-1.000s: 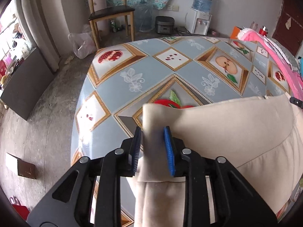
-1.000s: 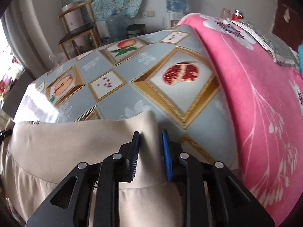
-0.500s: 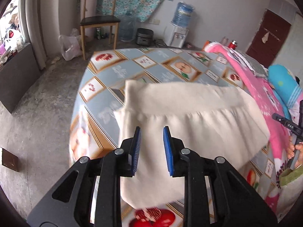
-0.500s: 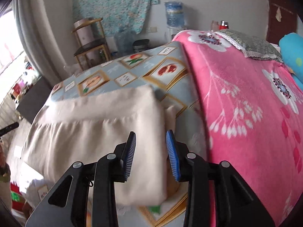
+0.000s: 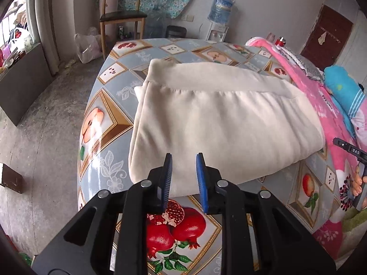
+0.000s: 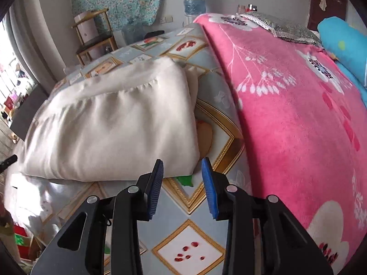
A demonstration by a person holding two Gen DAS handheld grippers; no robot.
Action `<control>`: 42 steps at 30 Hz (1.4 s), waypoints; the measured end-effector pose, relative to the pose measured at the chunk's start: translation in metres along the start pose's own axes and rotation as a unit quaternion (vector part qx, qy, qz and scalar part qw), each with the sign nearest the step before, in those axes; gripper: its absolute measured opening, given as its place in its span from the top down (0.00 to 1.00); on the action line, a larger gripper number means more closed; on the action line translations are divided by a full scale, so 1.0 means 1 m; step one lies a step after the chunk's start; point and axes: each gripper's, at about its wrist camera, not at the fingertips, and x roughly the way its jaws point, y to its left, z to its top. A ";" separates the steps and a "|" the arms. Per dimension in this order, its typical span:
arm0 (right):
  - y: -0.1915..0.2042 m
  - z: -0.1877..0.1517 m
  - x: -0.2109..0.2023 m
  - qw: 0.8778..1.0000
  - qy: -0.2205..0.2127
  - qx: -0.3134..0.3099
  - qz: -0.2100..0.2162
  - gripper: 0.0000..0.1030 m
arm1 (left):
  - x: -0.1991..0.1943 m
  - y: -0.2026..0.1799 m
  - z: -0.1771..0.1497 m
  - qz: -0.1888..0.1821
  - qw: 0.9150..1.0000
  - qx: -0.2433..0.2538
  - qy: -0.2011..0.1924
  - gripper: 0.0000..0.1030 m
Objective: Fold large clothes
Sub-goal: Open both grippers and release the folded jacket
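Two letters groups can be made out in the left wrist view: "DAS" is printed in white on a black device (image 5: 351, 150) at the right edge, beside a hand (image 5: 359, 183); no other writing can be read, and the label on the water bottle (image 5: 221, 6) is too small to tell. A cream garment (image 5: 224, 123) is seen folded into a thick rectangular bundle, lying flat on the worktop (image 5: 114, 123), which is covered by a glossy cloth printed with pomegranates, peaches and seeds in gold diamond frames. A broad plain band, set off by a line of gathers, runs along the far edge of the garment, and a second layer shows beneath at the far corners. The near fold is rounded and smooth. In the right wrist view the garment (image 6: 114, 123) lies just beside a pink flowered blanket (image 6: 298, 105), with a strip of worktop (image 6: 218, 96) between them. The left gripper (image 5: 183, 178) is held above the near edge of the garment, its blue-padded fingers apart with nothing clamped between them. The right gripper (image 6: 183, 185) hangs over the near right corner, its fingers likewise apart and free of the cloth.
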 end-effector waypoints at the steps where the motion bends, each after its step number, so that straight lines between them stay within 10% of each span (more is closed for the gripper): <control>1: 0.011 0.000 -0.003 1.000 -0.009 -0.004 0.012 0.67 | 0.000 -0.005 0.000 -0.014 1.000 0.003 -0.002 0.80; 6: 0.073 -0.008 0.020 0.997 -0.015 -0.044 0.055 0.65 | 0.032 -0.045 -0.003 -0.032 0.999 0.028 0.020 0.71; 12: 0.092 -0.023 0.051 0.996 0.039 -0.084 -0.004 0.65 | 0.039 -0.041 -0.017 0.010 0.999 0.028 0.027 0.71; 20: 0.172 -0.023 0.054 0.985 0.013 -0.147 0.095 0.77 | 0.050 -0.097 -0.007 -0.032 0.996 0.080 -0.003 0.71; 34: 0.197 -0.041 0.063 0.976 0.027 -0.176 0.124 0.87 | 0.072 -0.108 -0.022 -0.031 0.996 0.078 0.009 0.69; 42: 0.129 -0.028 0.072 0.991 0.031 -0.098 0.087 0.89 | 0.054 -0.066 -0.024 -0.038 0.999 0.034 -0.007 0.77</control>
